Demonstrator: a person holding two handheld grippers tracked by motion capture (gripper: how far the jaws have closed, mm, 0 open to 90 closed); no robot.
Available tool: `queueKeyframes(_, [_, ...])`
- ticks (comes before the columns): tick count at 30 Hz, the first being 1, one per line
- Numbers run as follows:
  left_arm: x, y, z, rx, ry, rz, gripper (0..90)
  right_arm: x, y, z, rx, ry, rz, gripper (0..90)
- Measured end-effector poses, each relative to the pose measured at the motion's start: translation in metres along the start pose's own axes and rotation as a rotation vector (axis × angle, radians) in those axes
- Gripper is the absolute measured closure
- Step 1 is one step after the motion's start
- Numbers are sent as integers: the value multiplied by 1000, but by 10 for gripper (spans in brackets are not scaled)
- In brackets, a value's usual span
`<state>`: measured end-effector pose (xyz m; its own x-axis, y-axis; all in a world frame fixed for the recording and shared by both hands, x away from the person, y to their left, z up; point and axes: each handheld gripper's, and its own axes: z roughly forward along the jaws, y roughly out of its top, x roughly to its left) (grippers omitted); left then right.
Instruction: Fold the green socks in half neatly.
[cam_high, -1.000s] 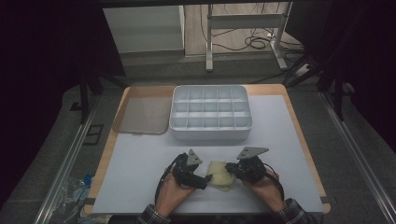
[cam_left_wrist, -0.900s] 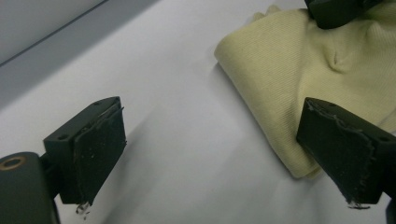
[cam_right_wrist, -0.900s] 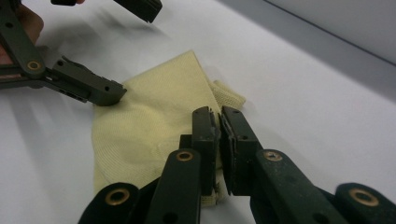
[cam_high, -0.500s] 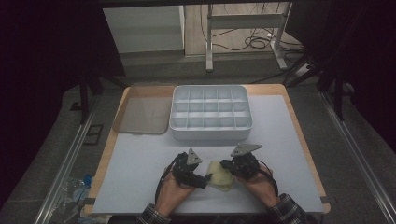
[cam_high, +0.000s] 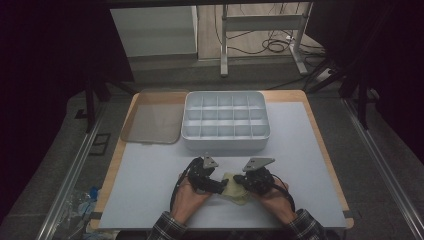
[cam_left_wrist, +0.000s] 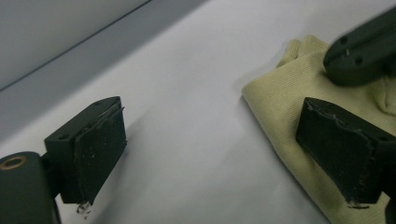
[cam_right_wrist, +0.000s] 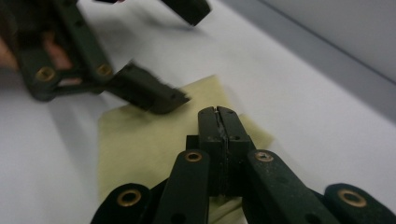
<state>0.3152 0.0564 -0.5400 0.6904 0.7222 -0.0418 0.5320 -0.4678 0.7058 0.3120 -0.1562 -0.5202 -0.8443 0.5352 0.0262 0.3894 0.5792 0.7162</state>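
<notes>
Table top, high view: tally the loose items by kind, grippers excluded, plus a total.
Compartment box: 1
Translucent lid: 1
Pale yellow cloth: 1
Total: 3

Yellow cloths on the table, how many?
1. The yellow cloth lies on the white table near the front edge, between the left gripper and right gripper. Folded layers might conceal another.

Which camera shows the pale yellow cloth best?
The right gripper view: the yellow cloth spreads flat across the table with its corners visible. The left gripper view catches one ribbed edge; the high view shows a small patch between the hands.
</notes>
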Motion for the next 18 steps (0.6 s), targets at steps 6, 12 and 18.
queueKeyframes(6, [0, -1, -3, -9, 4, 0, 84, 5, -2, -1, 4, 20, -4, 892])
queueKeyframes(12, [3, -3, -4, -10, -1, -16, 84, 12, -4, 1, 19, 36, -19, 892])
queueKeyframes(18, [3, -4, -3, -4, -4, -26, 84, 19, -5, -2, 29, 50, -31, 891])
